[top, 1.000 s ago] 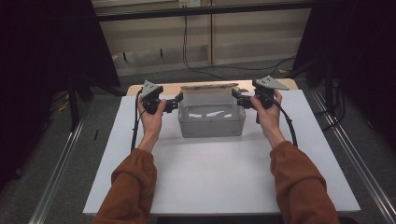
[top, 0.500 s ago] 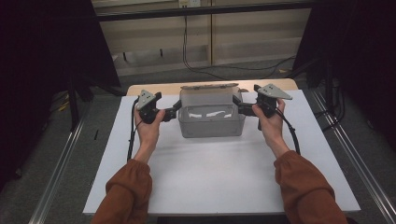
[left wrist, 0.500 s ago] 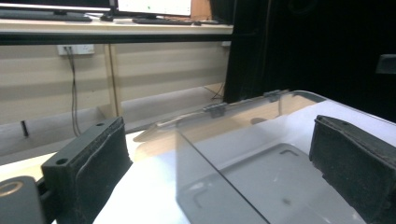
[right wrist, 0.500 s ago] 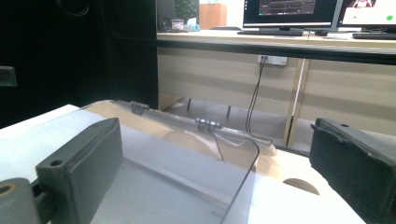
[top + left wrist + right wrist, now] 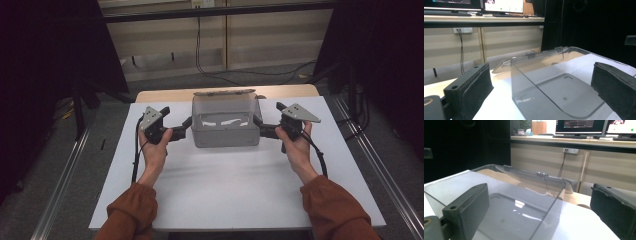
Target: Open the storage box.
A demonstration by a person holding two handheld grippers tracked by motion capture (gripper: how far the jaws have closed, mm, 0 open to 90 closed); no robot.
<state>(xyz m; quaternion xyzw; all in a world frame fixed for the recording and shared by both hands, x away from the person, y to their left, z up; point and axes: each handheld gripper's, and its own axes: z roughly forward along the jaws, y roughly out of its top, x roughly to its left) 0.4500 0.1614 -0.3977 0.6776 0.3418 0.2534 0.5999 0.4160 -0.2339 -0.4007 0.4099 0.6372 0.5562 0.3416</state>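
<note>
change: both hands have come toward the person since a second ago, and the clear box [image 5: 226,121] has come with them, off the far edge toward the middle of the white board.
box: a transparent, open-topped container standing upright on the white board [image 5: 240,195]; its hinged lid [image 5: 224,92] is folded back behind the far wall.
left gripper [image 5: 181,129]: at the box's left wall; jaws spread, one jaw outside the wall and one over the inside in the left gripper view, no pad seen touching the plastic.
right gripper [image 5: 264,129]: at the box's right wall; jaws likewise spread across the wall in the right gripper view.
hands: left hand [image 5: 156,145] and right hand [image 5: 296,142] hold the grippers, wrists resting low over the board.
surroundings: wooden table [image 5: 165,95] under the board's far edge.
</note>
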